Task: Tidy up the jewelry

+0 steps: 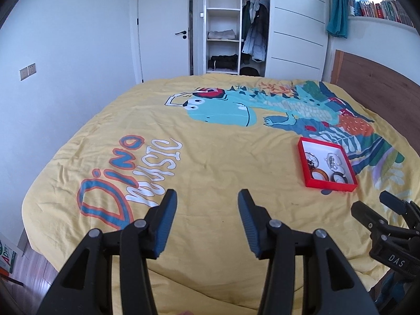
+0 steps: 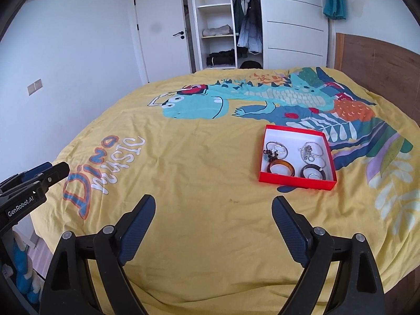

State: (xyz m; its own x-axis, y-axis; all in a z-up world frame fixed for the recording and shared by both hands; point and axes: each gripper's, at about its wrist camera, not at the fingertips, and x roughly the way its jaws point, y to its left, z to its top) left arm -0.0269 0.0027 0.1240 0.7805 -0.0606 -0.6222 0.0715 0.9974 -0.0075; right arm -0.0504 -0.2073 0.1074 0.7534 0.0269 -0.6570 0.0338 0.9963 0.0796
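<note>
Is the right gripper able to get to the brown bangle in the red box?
Probably yes. The right gripper has its jaws open and empty. The brown bangle lies in the open red box ahead of it, slightly to the right, with only bare yellow bedspread between.

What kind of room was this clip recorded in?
Almost certainly a home bedroom: a bed with a yellow dinosaur duvet, an open wardrobe holding hung coats, and a wooden headboard.
</note>
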